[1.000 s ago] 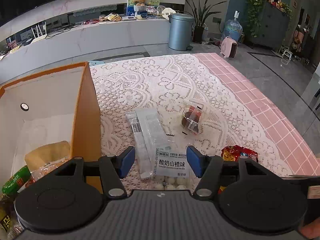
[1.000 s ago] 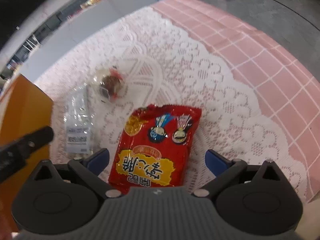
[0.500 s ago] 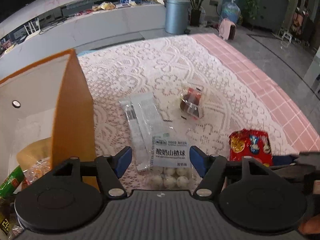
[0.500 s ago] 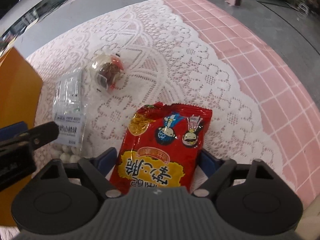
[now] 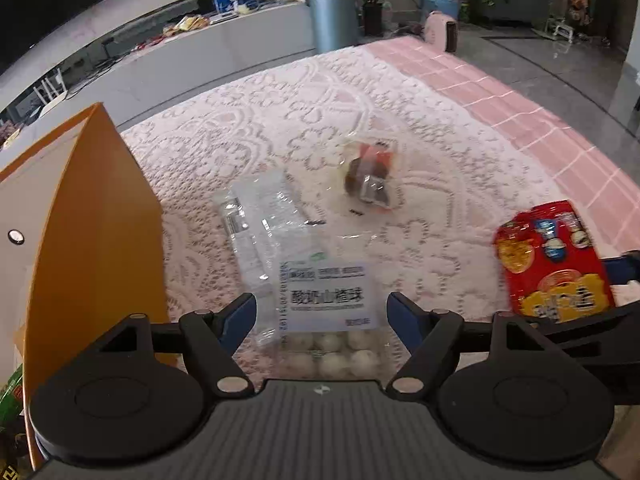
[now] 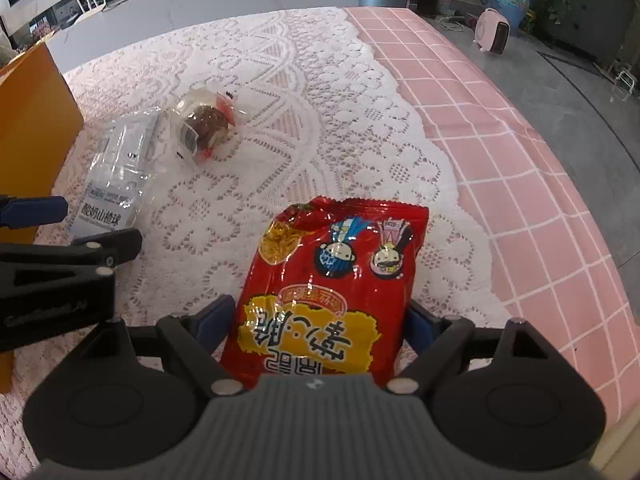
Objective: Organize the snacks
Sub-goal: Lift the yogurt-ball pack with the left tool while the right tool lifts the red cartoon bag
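A clear bag of white balls with a white label lies on the lace cloth beside the orange box. My left gripper straddles its near end. Its jaws are opening, and the blue pads stand clear of the bag on both sides. A red snack bag sits between the blue pads of my right gripper, which press on its two long edges. A round snack in clear wrap lies farther back. The right wrist view shows the left gripper's fingers at the left edge.
The orange box stands at the left with green and dark snack packs inside. White lace cloth covers a pink checked tablecloth, whose edge drops off on the right. A grey bin and a counter are far behind.
My left gripper came down closer over the clear bag and its jaws spread wider. My right gripper's pads closed in against the red bag, and the view rolled.
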The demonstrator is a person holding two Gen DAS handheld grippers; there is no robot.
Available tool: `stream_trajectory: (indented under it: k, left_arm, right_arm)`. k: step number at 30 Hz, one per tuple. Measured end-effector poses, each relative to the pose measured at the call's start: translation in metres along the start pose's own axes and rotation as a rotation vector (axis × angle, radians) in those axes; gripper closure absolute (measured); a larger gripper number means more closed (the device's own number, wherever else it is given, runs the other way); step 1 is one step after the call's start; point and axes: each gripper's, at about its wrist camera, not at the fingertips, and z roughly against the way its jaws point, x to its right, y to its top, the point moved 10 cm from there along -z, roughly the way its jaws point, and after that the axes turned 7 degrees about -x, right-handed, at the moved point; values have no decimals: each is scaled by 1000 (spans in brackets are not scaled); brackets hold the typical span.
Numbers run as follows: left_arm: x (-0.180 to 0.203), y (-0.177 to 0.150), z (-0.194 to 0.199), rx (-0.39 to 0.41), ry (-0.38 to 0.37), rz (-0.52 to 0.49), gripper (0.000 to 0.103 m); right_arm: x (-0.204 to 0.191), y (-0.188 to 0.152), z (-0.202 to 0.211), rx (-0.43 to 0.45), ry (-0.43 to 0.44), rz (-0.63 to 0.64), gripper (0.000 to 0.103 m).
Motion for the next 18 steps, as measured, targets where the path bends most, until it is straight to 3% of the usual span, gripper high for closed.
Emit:
stream_trajectory:
  k: [6, 11, 18]
  left_arm:
    - [-1, -4, -9, -9, -16, 16, 19]
    - [4, -5, -8, 2, -30, 4, 34]
    - [2, -6, 0, 18, -52, 43, 38]
  right_arm:
    - [-1, -1, 1, 9, 4, -7, 18]
    - [-2, 0, 3, 21, 7, -1, 25]
    - [-4, 2, 7, 49, 28, 6, 33]
